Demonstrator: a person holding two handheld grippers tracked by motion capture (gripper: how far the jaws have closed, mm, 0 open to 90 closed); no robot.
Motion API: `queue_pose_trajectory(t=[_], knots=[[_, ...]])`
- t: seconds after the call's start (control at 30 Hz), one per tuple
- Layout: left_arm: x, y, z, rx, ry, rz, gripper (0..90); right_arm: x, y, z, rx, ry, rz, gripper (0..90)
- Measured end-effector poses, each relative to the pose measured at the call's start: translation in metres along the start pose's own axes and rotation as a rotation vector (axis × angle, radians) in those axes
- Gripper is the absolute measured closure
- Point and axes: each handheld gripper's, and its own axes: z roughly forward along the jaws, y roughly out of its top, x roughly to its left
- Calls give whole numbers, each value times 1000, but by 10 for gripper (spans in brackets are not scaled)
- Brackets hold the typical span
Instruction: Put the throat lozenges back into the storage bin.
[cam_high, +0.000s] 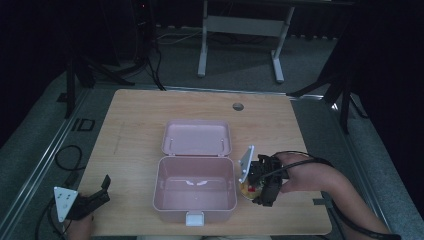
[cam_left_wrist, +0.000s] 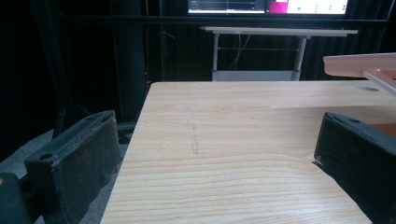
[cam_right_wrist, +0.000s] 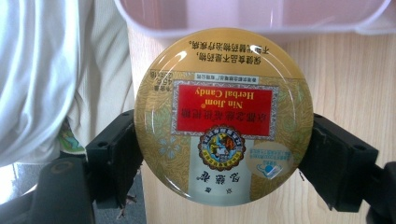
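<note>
Right gripper view, item one: round candy tin (cam_right_wrist: 223, 116), gold lid with a red label panel reading "Nin Jiom Herbal Candy", printed upside down to this camera. Held across its width by the right gripper (cam_right_wrist: 223, 154), one black jaw pressed on the rim at 9 o'clock, the other at 3 o'clock. In the high view the tin (cam_high: 248, 188) sits at the 3 o'clock side of the pink box (cam_high: 195, 187), just beside its right wall, over the wooden table (cam_high: 130, 125); whether it rests on the wood or is lifted cannot be told.

Handling, by judgement: thin stiff metal, probably light. The glossy domed lid looks slippery, so the rim is the sound place to grip, opposite points across the full diameter, as now. A hard squeeze could dent the wall; a tilt could let it slide between the pads.

Item two: pink box, plastic, lid (cam_high: 196, 137) thrown open toward 12 o'clock, interior bare, white latch at its 6 o'clock edge.

Item three: left gripper (cam_high: 97, 192), at 8 o'clock on the table near the corner. In the left gripper view its jaws stand wide apart with nothing between them.
</note>
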Motion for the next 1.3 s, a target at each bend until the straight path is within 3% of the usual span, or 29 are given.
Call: queue_pose_trajectory(t=[0.47,0.8,1.13,1.3], knots=[[0,0,0,1,-3,1,8,-1,47,0,-39,9,-82,201],[0,0,0,2,-7,1,8,-6,77,18,19,35,-97,201],[1,0,1,1,-10,0,8,-12,96,48,107,61,-109,201],[0,0,1,1,-11,1,8,-10,102,60,114,65,-129,201]])
